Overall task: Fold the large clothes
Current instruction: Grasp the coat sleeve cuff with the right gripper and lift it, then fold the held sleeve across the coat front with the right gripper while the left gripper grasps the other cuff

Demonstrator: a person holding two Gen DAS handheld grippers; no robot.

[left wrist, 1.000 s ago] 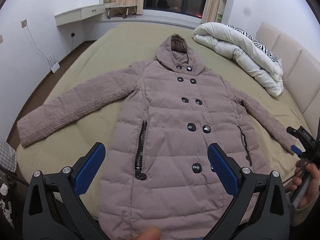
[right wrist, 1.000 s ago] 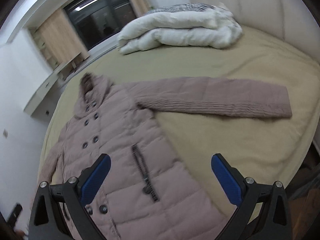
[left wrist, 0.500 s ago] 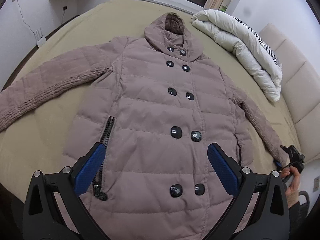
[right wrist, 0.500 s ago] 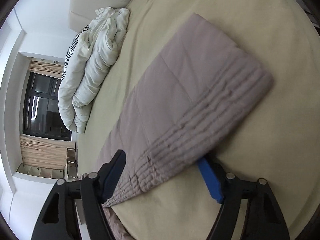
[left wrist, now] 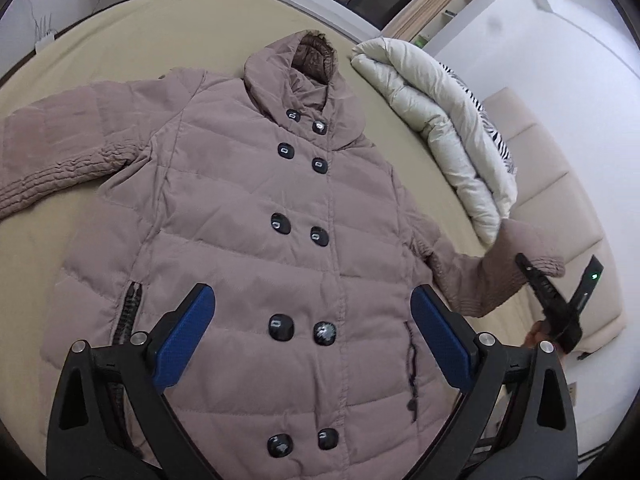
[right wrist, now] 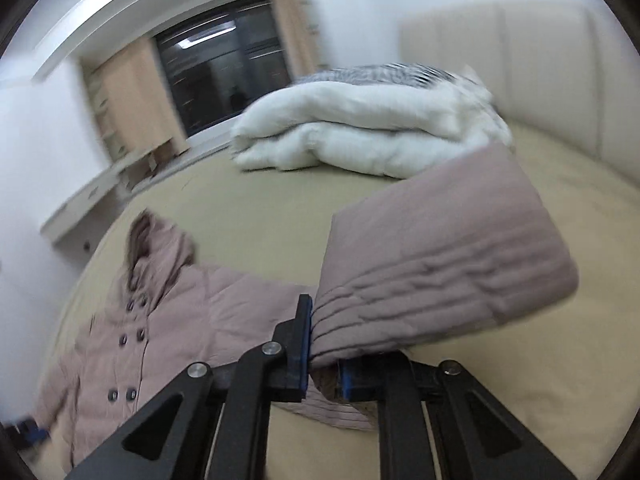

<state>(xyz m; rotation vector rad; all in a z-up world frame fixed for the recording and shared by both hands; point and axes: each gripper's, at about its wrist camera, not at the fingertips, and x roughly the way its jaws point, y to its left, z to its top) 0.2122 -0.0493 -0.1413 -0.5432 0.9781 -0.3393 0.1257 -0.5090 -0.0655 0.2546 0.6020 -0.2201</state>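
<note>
My right gripper (right wrist: 324, 364) has its fingers pinched on the cuff end of the coat's sleeve (right wrist: 444, 264); the quilted fabric is squeezed between the blue pads and the sleeve end stands up off the bed (right wrist: 248, 208), bowing away from the fingers toward the folded duvet (right wrist: 360, 136). In the left wrist view I see the same thing from the other side: the right gripper (left wrist: 540, 280) is out at the far right with the raised cuff in it, near the edge of the duvet (left wrist: 444, 128).

My left gripper (left wrist: 312, 344) is spread wide and holds nothing; it hovers over the lower front of the coat (left wrist: 280, 220), with the lower pairs of buttons showing between its pads.

The relation that matters, as I judge it: the coat lies flat, face up, buttoned, its long axis running from the hem near me straight away to the hood (left wrist: 308, 60). The held sleeve runs out sideways from the shoulder, across that axis. So the fold I expect is to carry the cuff leftward, over the button line, and lay the sleeve across the chest. The right gripper is the one already on it. The other sleeve (left wrist: 60, 160) lies outstretched and flat on the left, nearer my open left gripper, untouched so far.
</note>
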